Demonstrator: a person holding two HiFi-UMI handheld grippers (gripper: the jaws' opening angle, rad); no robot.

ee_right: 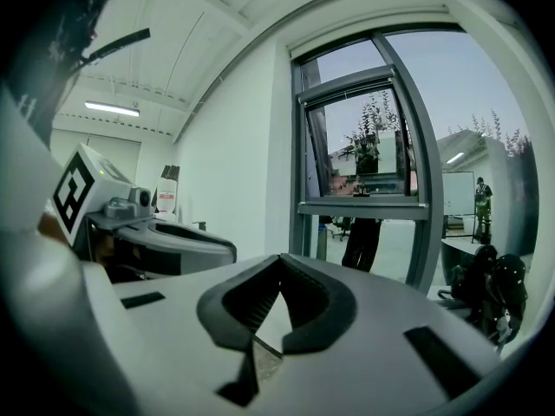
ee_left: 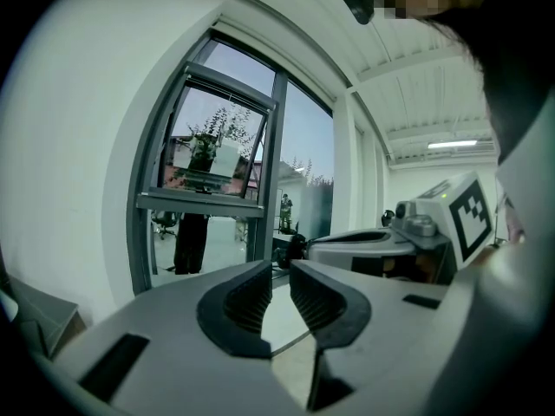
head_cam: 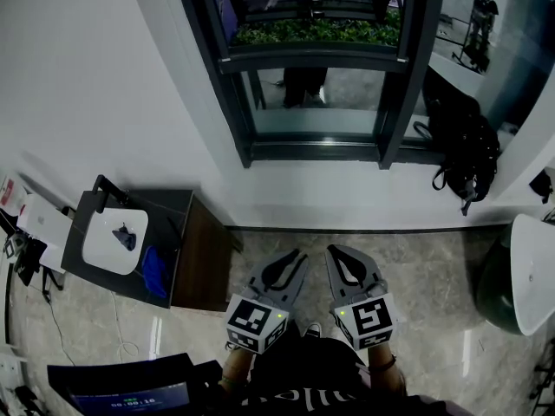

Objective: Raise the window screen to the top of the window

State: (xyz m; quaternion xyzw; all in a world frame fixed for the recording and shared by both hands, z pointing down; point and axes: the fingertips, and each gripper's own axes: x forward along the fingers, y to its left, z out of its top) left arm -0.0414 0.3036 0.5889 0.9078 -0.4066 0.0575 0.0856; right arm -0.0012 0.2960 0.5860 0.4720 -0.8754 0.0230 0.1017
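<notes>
While both grippers are held low and close to the person's body, they point forward at the window (head_cam: 312,150), which stands well ahead of them in the white wall. The left gripper (head_cam: 290,263) has its jaws a little apart: its own view shows a narrow slit between the ribbed dark pads with nothing in it, only floor (head_cam: 408,258) and wall beyond. The right gripper (head_cam: 340,263), just beside it, has its jaws pressed together at the tips, the pads forming a closed peak with nothing pinched.

A dark crossbar (head_cam: 312,57) runs across the window frame partway up, straight ahead of and above both grippers. The mesh of the window screen cannot be made out in any view, so how high it sits is unclear. Neither gripper touches the window.

To the left of the left gripper stands a small dark desk (head_cam: 186,211) against the wall, carrying a white tray (head_cam: 100,251). Ahead and to the right of the right gripper, a black backpack (head_cam: 468,150) sits at the foot of the wall beside the window.
</notes>
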